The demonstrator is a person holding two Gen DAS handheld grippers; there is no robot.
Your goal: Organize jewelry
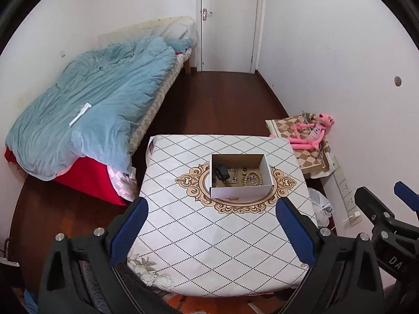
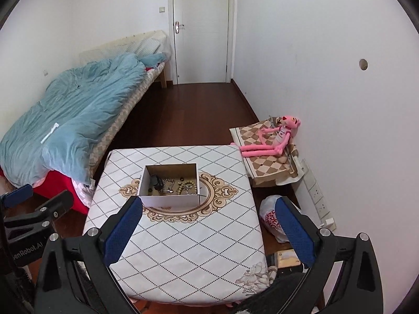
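The cardboard box (image 1: 241,176) sits mid-table (image 1: 209,240), at my twelve o'clock, with the jewelry (image 1: 237,176) tangled inside: chains and beads, light, limp, likely slippery. I'd pinch a bead strand. My left gripper (image 1: 212,233) and right gripper (image 2: 208,231) gape wide, holding nothing.

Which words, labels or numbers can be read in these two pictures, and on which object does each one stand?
"enRobot.AI": on the black body of the left gripper, cut off at the picture's left edge.
"DA": on the black body of the right gripper, cut off at the right edge.
Red print on the white plastic bag beside the table: too creased to read.
Nothing readable on the cardboard box.
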